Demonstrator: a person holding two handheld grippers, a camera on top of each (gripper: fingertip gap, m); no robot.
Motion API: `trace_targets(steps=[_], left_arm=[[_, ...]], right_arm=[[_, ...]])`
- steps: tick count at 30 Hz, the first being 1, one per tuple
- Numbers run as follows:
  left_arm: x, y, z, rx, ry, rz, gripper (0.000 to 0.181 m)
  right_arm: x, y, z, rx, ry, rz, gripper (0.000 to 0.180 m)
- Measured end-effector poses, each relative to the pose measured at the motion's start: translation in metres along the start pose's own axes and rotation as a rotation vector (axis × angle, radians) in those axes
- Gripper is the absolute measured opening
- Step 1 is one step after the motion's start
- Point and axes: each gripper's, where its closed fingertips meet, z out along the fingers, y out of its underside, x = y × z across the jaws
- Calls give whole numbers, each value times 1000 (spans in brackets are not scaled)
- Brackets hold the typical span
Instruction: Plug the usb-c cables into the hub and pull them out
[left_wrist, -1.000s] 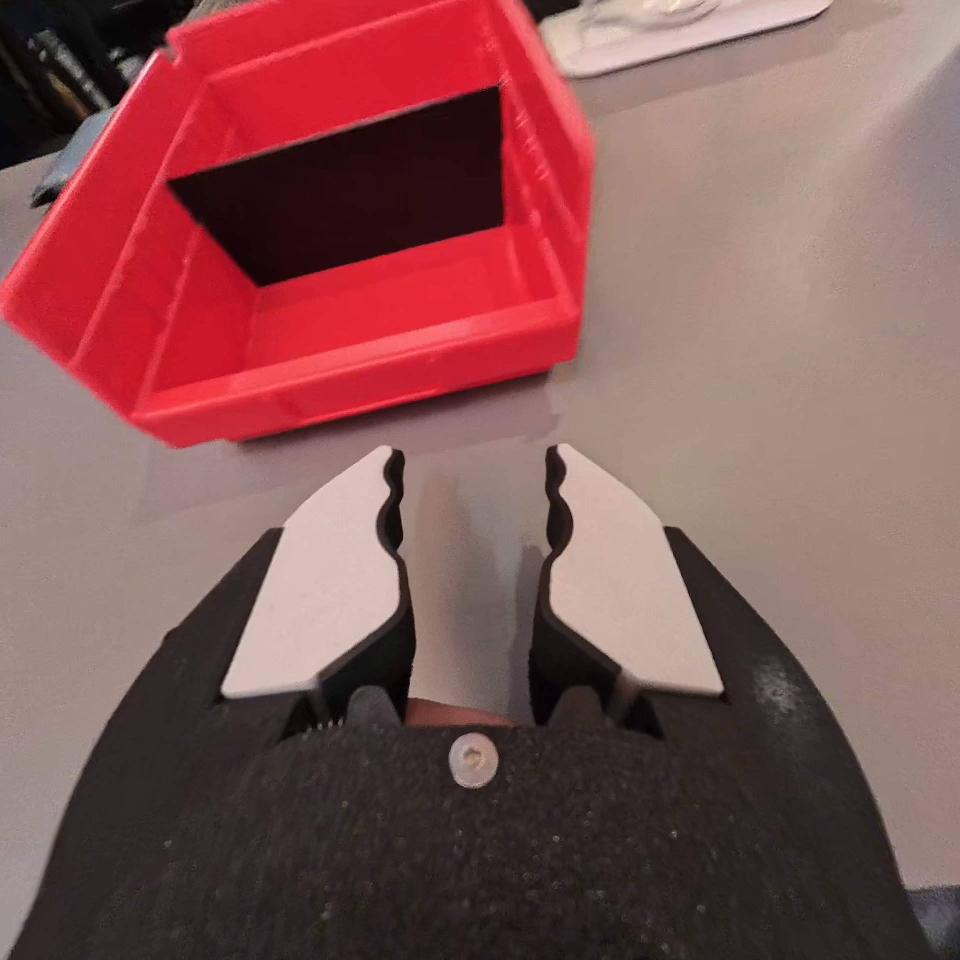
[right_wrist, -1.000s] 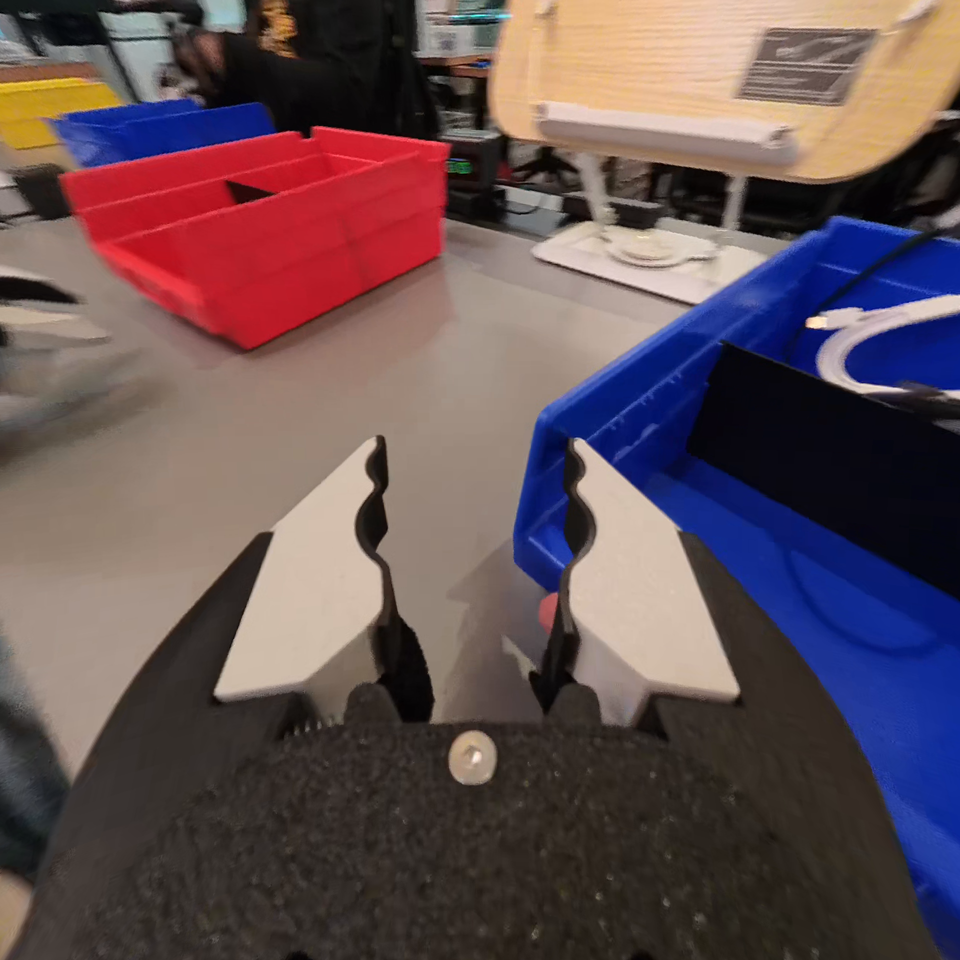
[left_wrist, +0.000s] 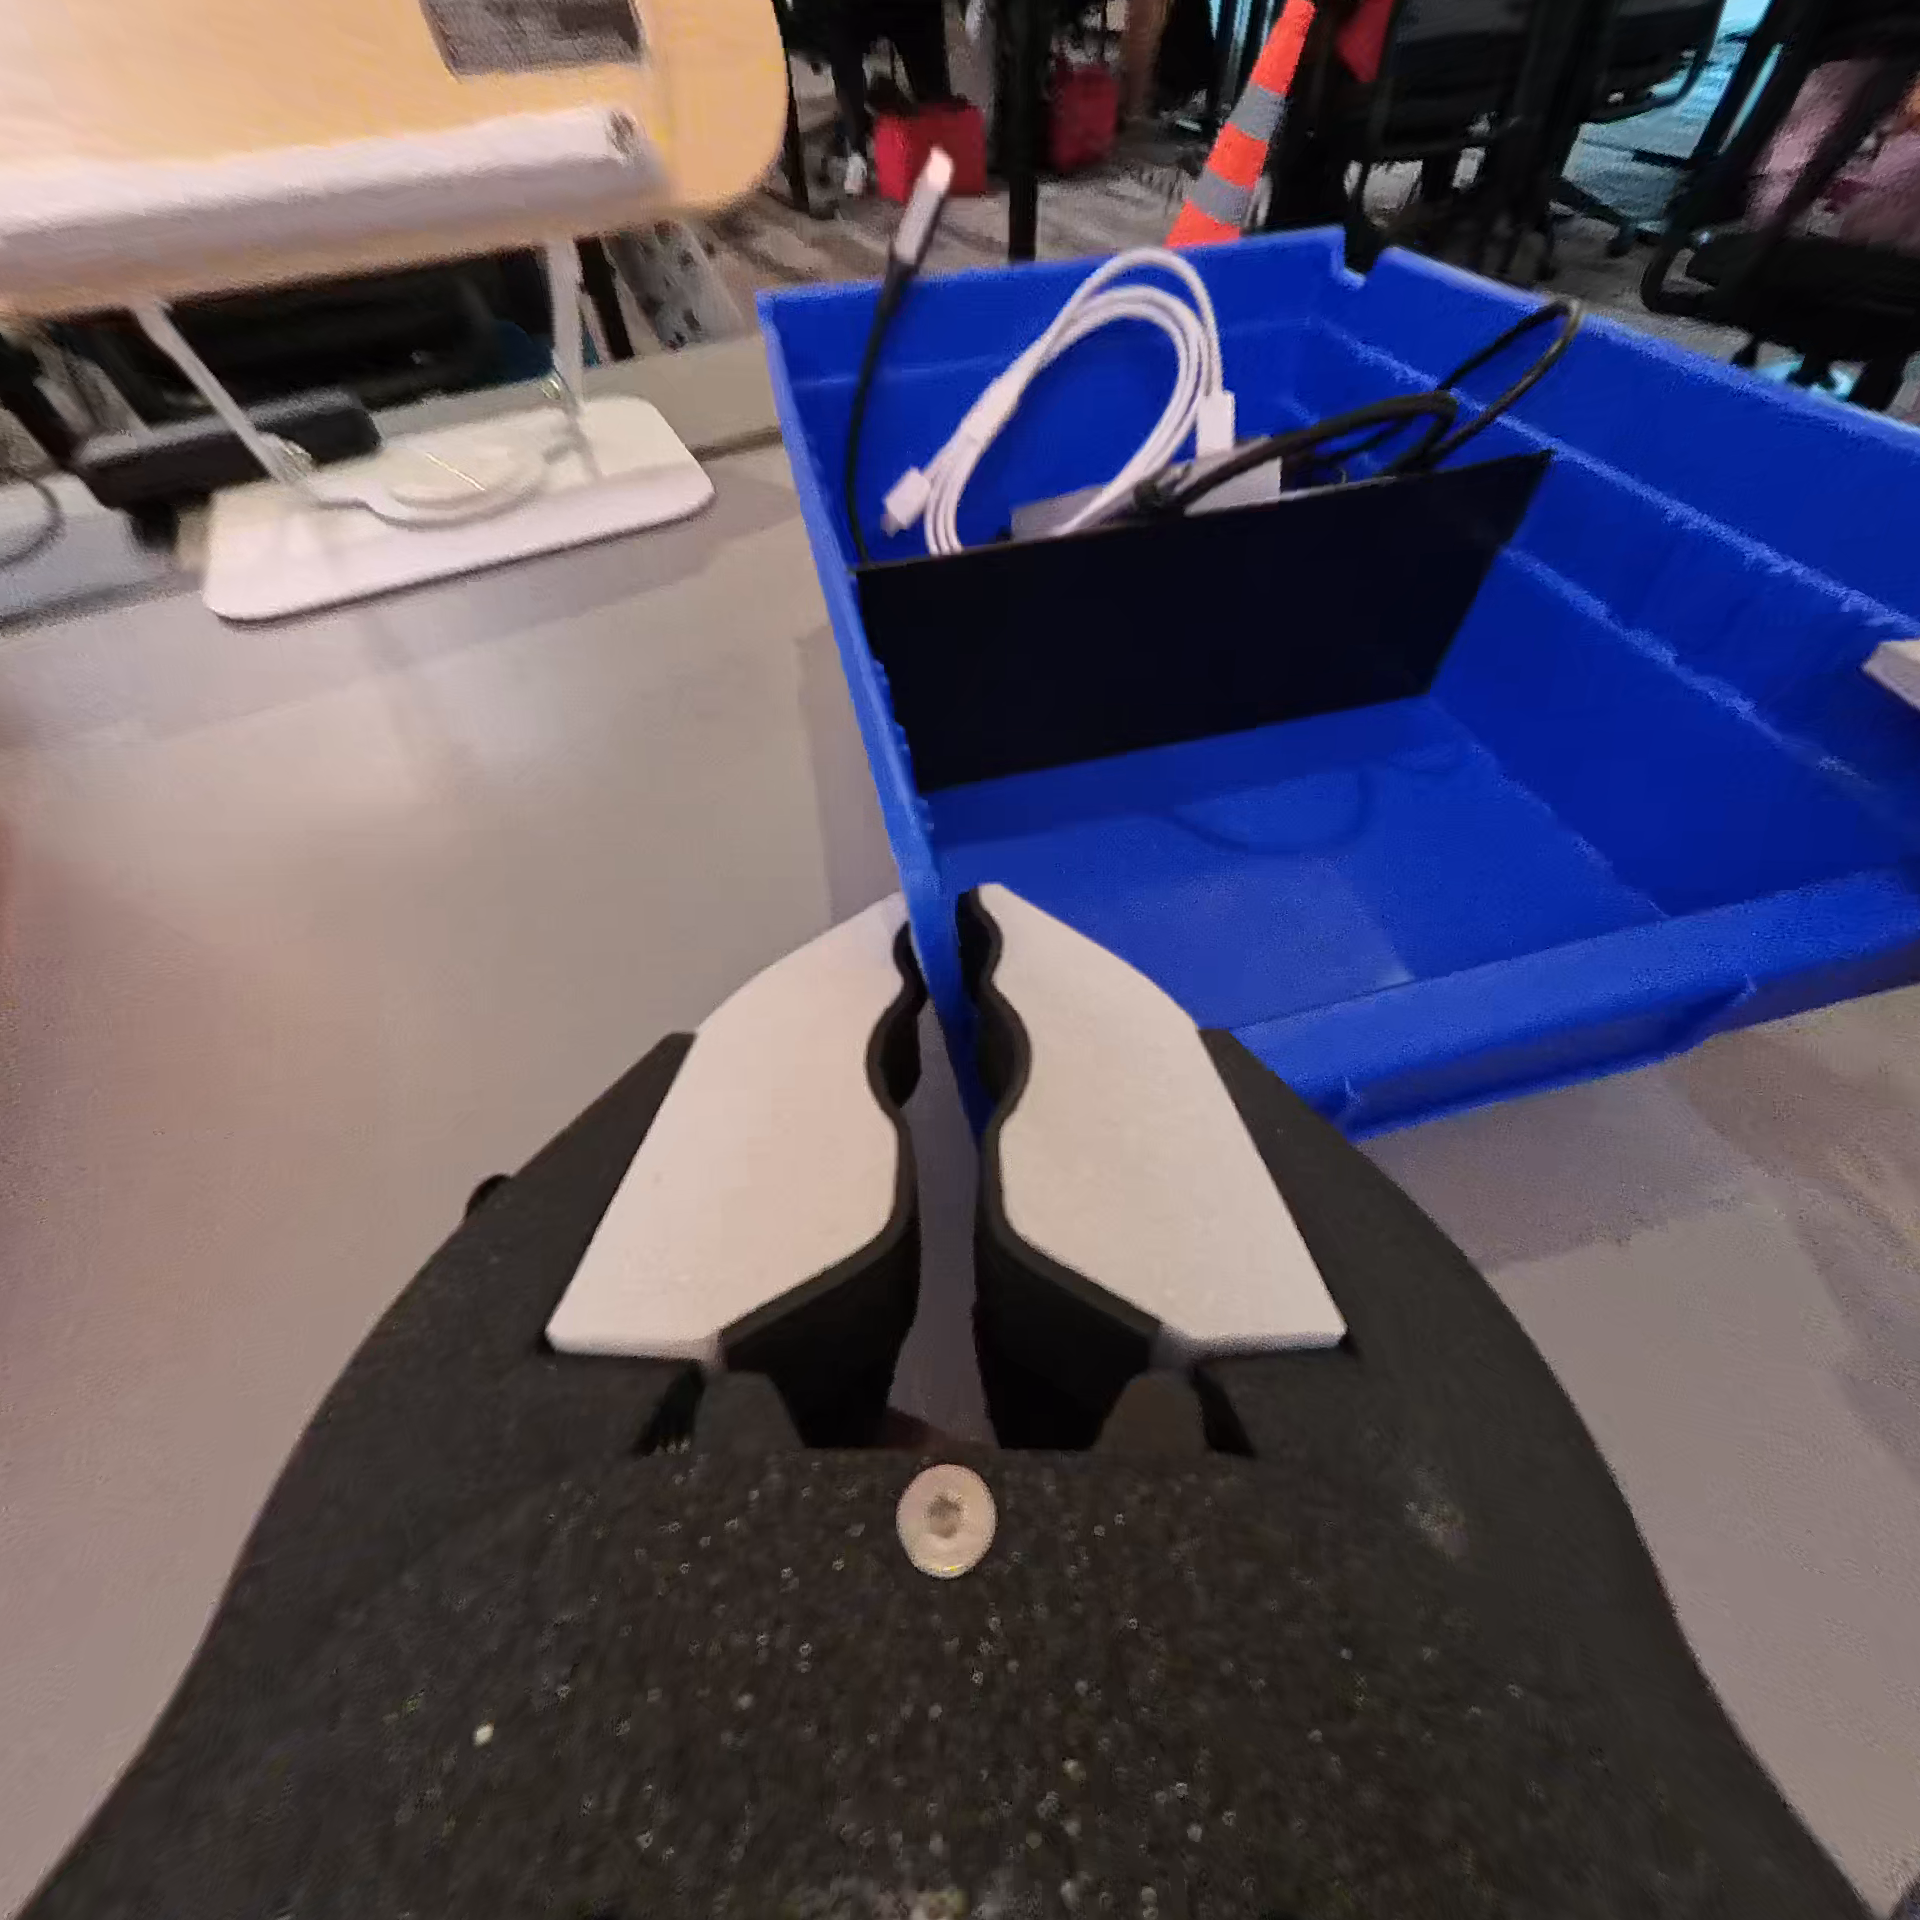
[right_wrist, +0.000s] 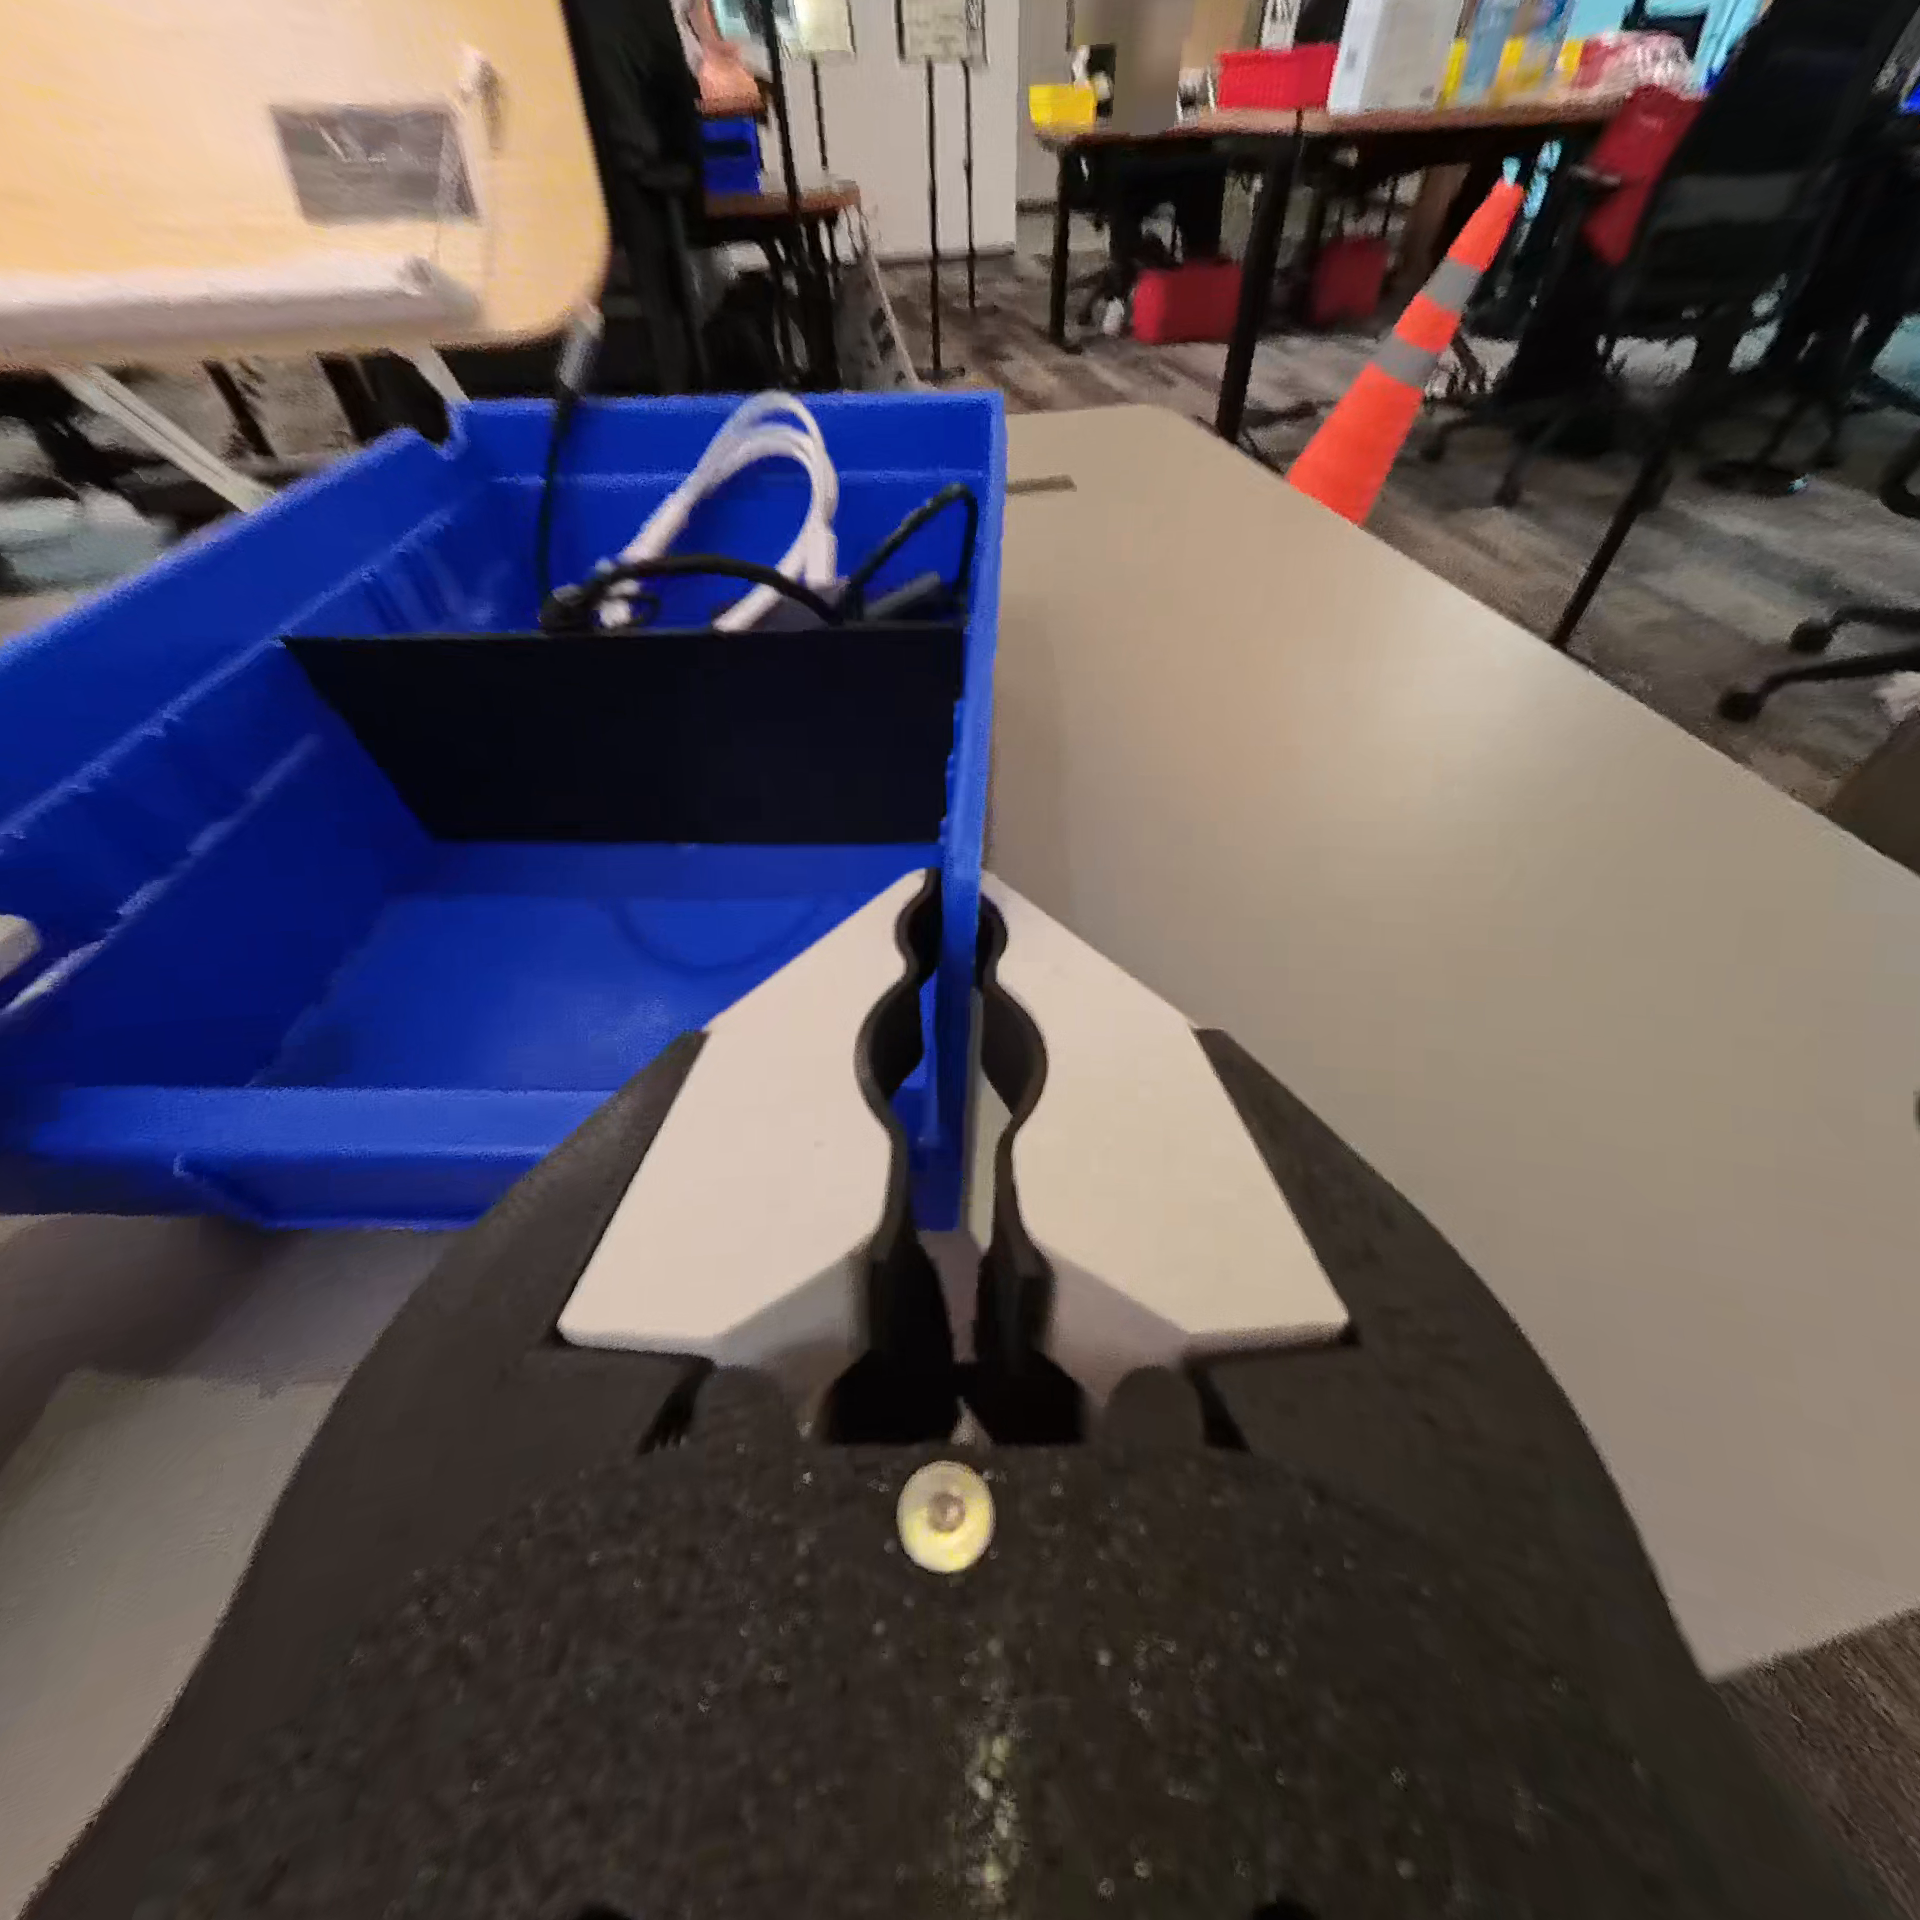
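Gripping a blue bin (left_wrist: 1558, 997) by both side walls on a grey table (left_wrist: 416, 935). At the left wall, close to the bin's front left corner: left gripper (left_wrist: 935, 920) narrowed to a thin slit, wall edge showing between the fingertips, apparently pinched, though actual pad contact is hard to judge through the blur. At the right wall, near the front right corner: right gripper (right_wrist: 958, 904) likewise squeezed down, wavy inner pads set on either side of the blue rim, nothing else held. Across the middle of the bin, upright from wall to wall: a black divider (left_wrist: 1195, 644). Behind it, in the far compartment: a white cable (left_wrist: 1091, 416) in a loose coil against the back wall, tangled with a black cable (left_wrist: 873, 343) running up the far left corner, its plug (left_wrist: 925, 213) poking above the rim. Just behind the divider's top edge, mostly hidden: a grey piece (left_wrist: 1049, 516), possibly the hub. Beyond the bin's left side, toward the table's far edge: a pale wooden board (left_wrist: 312, 104) raised on a white base (left_wrist: 447, 520). Off the table, on the floor behind: an orange traffic cone (right_wrist: 1403, 353).
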Motion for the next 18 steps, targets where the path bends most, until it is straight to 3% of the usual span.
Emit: trace_targets(steps=[9, 14, 18], left_arm=[[-100, -22, -48, 114, -259, -20, 4], [-152, 0, -68, 49, -360, -6, 4], [-181, 26, -69, -8, -401, -72, 4]], right_arm=[[-103, -50, 12, 163, -137, -104, 2], [-168, -24, 33, 101, -249, -200, 4], [-202, 4, 43, -23, -450, -267, 6]])
